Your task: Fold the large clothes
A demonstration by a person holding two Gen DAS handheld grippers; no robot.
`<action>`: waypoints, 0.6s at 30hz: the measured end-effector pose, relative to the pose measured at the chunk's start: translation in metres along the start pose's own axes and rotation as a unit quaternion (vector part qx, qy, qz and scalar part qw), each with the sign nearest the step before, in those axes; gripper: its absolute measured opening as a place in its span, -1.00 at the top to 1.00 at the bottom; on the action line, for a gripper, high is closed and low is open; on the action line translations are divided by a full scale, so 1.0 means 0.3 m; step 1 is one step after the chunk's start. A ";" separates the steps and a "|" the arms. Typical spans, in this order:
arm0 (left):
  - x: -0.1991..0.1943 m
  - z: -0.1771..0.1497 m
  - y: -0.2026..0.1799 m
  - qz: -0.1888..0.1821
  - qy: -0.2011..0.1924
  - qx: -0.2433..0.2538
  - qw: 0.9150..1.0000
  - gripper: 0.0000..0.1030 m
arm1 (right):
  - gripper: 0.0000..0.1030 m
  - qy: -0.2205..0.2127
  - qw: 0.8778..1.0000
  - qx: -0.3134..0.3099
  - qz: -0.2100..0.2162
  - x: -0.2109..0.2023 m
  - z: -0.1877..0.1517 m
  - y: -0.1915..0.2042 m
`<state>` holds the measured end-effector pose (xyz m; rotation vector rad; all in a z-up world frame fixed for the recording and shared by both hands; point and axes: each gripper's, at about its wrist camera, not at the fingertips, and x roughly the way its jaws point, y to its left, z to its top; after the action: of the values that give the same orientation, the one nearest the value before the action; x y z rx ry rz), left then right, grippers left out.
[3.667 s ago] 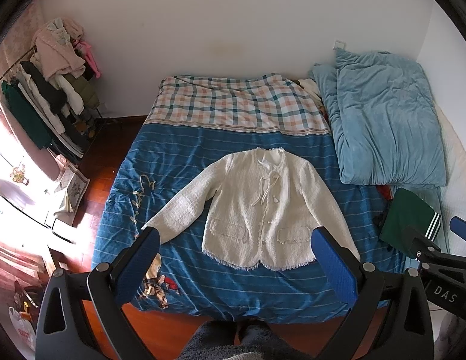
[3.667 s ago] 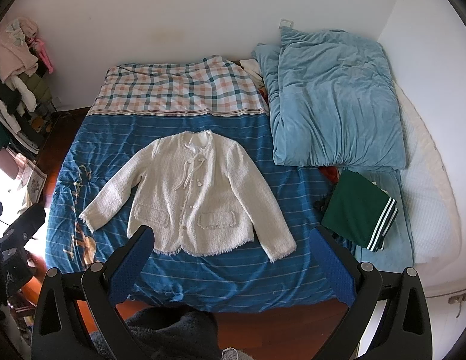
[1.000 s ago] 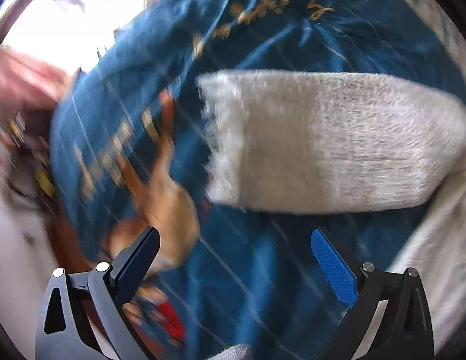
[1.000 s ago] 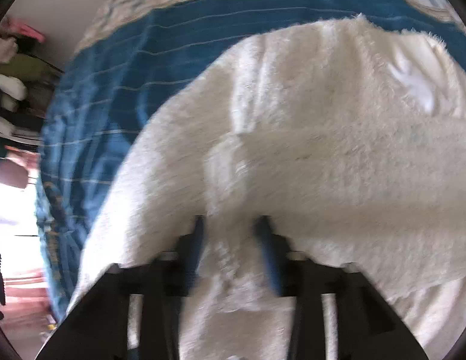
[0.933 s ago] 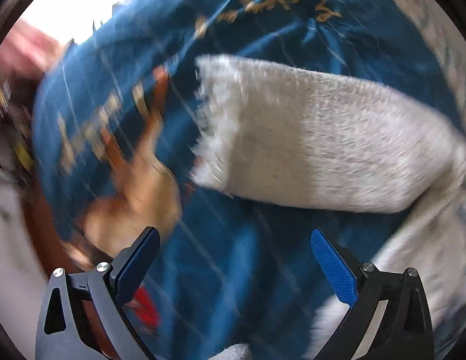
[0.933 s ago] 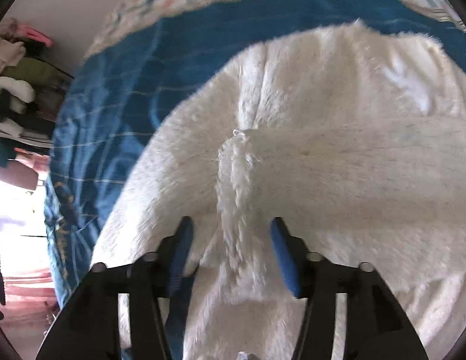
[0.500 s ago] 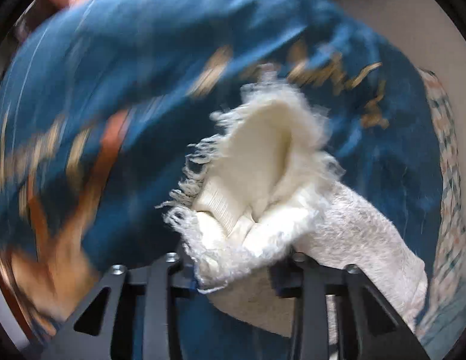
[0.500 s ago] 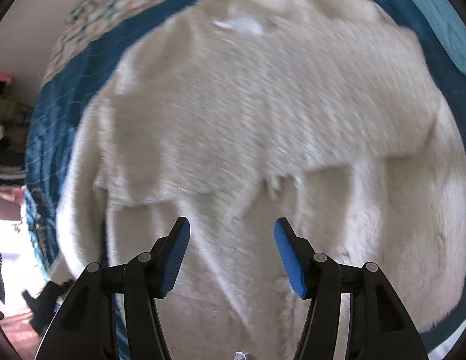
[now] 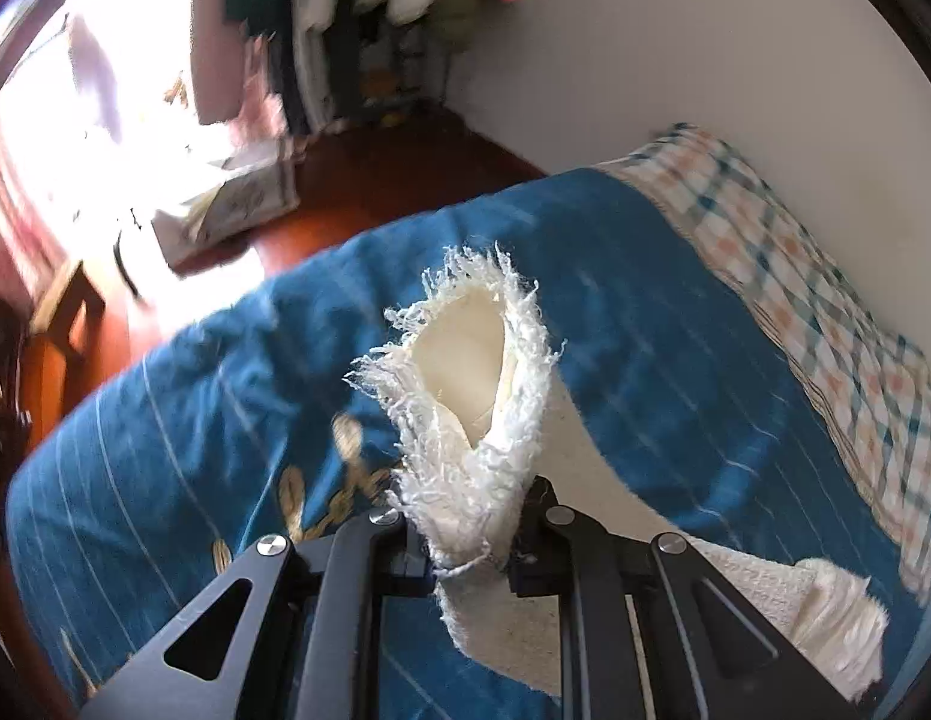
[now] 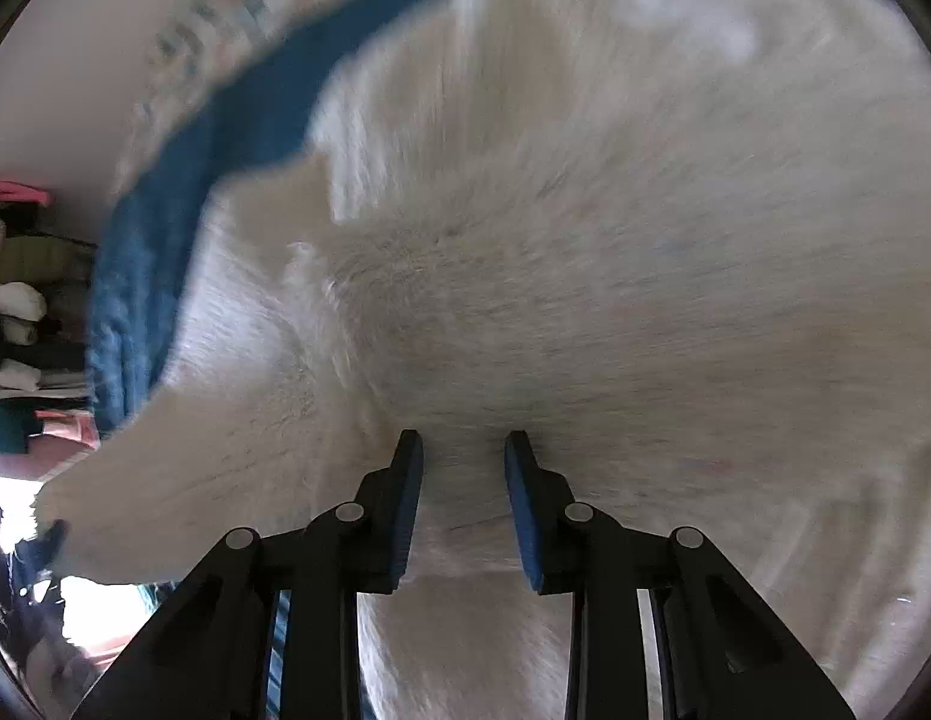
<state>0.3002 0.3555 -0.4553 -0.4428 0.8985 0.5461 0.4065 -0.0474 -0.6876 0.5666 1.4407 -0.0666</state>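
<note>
Blue striped bedspread [image 9: 645, 348] fills the scene, a plaid blanket [image 9: 825, 300] along its far edge by the white wall, and a rack of hanging clothes [image 9: 357, 18] stands over the red wood floor [image 9: 375, 180]. Our left gripper [image 9: 468, 546] pinches the fringed sleeve cuff [image 9: 471, 372] of the cream jacket [image 10: 585, 240], lifting it clear of the bed so the cuff gapes open towards the camera; that sleeve trails down to the right onto the cover. Over on the right wrist view, blurred, the jacket body spreads across nearly everything. Our right gripper [image 10: 462, 468] has its blue pads [image 10: 405, 498] set narrowly apart with cream fabric between them, though we cannot tell if they actually grip it.
</note>
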 end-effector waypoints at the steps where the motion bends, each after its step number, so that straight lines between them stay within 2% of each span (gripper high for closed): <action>1: -0.009 0.009 -0.032 0.004 -0.006 0.016 1.000 0.77 | 0.42 -0.003 1.000 -0.011 -0.007 -0.010 0.010 0.015; 3: -0.034 0.020 -0.097 0.013 -0.020 0.053 0.998 0.77 | 0.41 -0.010 0.999 -0.037 -0.027 -0.051 0.016 0.039; 4: -0.054 0.019 -0.143 0.013 -0.031 0.077 0.996 0.78 | 0.29 -0.022 0.997 -0.051 -0.055 -0.087 0.012 0.041; 5: -0.078 0.014 -0.183 0.014 -0.042 0.100 0.994 0.78 | 0.02 -0.033 0.994 -0.058 -0.083 -0.124 0.009 0.033; 7: -0.110 -0.002 -0.266 0.011 -0.062 0.145 0.987 0.78 | -0.32 -0.058 0.985 -0.067 -0.146 -0.191 -0.003 0.000; 10: -0.206 -0.059 -0.400 -0.006 -0.084 0.210 0.974 0.78 | -0.38 -0.076 0.972 -0.072 -0.209 -0.246 -0.012 -0.075; 14: -0.307 -0.197 -0.604 -0.046 -0.083 0.276 0.956 0.78 | -0.47 -0.071 0.972 -0.038 -0.220 -0.287 -0.003 -0.216; 16: -0.341 -0.285 -0.711 -0.077 -0.060 0.300 0.949 0.78 | -0.48 -0.068 0.975 -0.013 -0.213 -0.320 0.000 -0.319; 18: -0.374 -0.416 -0.845 -0.111 -0.027 0.328 0.938 0.78 | -0.48 -0.070 0.975 0.013 -0.213 -0.382 -0.004 -0.451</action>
<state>0.3232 0.0577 -0.3979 0.0811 0.9070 0.0321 0.3373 -0.1975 -0.6235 0.2605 1.4035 -0.4573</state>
